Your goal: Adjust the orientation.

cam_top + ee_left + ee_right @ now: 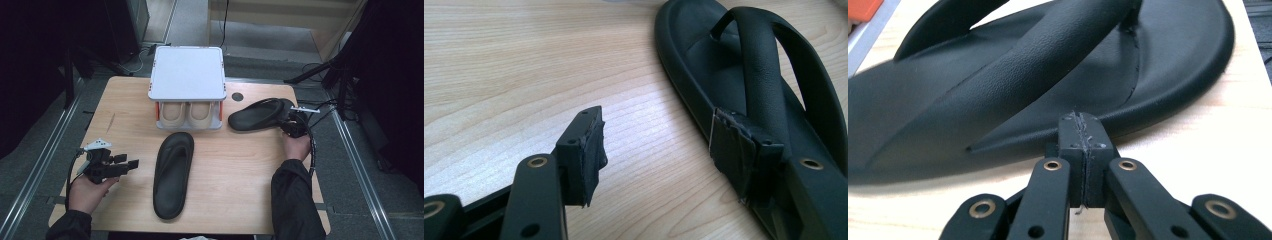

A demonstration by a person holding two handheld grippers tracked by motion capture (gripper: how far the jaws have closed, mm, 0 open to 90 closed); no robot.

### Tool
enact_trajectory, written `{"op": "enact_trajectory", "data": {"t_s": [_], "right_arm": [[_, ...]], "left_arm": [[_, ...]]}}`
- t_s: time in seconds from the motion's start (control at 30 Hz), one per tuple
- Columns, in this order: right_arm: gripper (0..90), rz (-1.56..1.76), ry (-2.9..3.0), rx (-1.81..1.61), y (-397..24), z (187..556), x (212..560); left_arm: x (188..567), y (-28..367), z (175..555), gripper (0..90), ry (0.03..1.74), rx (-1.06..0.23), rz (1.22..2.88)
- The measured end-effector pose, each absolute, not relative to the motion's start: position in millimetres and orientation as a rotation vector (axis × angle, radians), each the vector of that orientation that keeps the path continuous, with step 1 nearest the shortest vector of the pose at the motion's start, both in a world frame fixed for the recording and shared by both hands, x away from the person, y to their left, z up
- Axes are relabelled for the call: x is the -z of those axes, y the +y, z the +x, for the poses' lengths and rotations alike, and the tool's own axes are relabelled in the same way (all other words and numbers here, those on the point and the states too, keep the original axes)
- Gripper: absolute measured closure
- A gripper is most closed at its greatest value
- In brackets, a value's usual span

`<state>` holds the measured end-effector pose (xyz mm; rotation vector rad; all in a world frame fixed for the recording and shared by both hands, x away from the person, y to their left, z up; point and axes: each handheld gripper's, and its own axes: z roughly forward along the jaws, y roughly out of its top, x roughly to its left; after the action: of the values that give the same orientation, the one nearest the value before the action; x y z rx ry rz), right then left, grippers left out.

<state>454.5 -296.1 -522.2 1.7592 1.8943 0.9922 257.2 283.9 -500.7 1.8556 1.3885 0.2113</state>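
Tongs: left (656,150) gaping beside sandal (744,75), right (1082,145) pressed together

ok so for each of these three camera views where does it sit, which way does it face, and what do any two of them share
High view: above the person's side, facing forward and down on the table; forearms, both hands show.
Left gripper view: rides the open left gripper, facing the near sandal.
Right gripper view: rides the shut right gripper, facing the far sandal.
Shared: high and left gripper views both show the near sandal.
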Motion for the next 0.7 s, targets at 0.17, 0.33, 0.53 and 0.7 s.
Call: {"op": "enact_trajectory", "data": {"t_s": [0.17, 0.33, 0.53, 0.7], "right_arm": [[90.0, 1.762, 1.896, -0.992, -296.4, 457.1, 521.6], [89.9, 1.779, 1.909, -0.992, -296.4, 454.1, 517.9], [89.9, 1.764, 1.917, -1.005, -291.8, 445.8, 509.3], [87.7, 1.735, 1.944, -1.039, -283.8, 437.7, 500.3]], "left_arm": [[501.3, 282.7, 257.8, 39.0, 1.385, -0.21, 1.859], [500.7, 282.5, 258.4, 38.9, 1.381, -0.205, 1.861], [501.0, 280.9, 261.5, 38.8, 1.376, -0.199, 1.867], [500.8, 279.3, 263.2, 38.6, 1.365, -0.2, 1.875]]}}
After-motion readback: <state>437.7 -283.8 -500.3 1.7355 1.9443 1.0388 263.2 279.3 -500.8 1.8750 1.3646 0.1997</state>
